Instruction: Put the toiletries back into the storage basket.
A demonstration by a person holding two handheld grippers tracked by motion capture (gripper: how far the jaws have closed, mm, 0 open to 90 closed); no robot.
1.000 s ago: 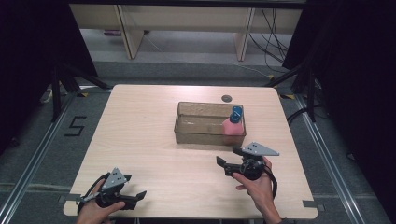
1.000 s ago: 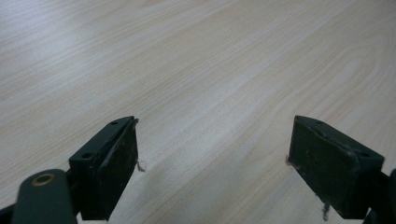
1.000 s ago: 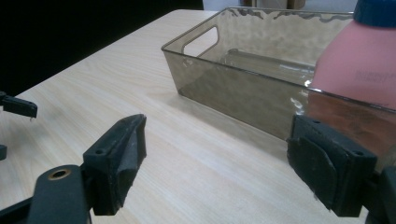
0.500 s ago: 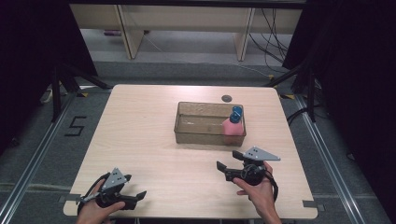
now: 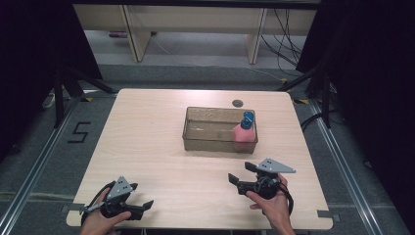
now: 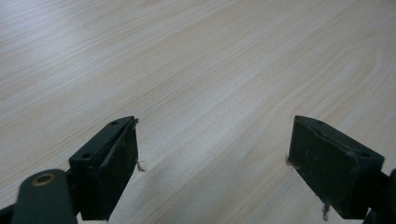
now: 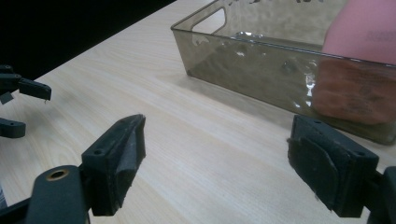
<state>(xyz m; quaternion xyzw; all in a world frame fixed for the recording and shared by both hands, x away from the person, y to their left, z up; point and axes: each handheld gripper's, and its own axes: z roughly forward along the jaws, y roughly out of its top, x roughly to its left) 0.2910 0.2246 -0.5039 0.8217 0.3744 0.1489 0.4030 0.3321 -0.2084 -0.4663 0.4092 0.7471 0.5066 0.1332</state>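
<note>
Right gripper point(image 5: 243, 174) low over table point(image 5: 147, 147), jaws wide apart, nothing between. Pink bottle point(image 5: 243, 133) with blue cap sits in clear bin point(image 5: 208, 142), ahead of right jaws, off to far-jaw side. Left gripper point(image 5: 146, 206) also wide apart, nothing between, bare wood ahead.

Step, likely: getting ready to reach. Next: lift right gripper over bin wall, bring jaws either side of bottle, squeeze.

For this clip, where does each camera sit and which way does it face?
High view: above the person's table edge, looking forward and down; hands hold left tongs and right tongs.
Left gripper view: on the left tongs, facing bare table.
Right gripper view: on the right tongs, facing the bin and pink bottle.
High and right views share both.
</note>
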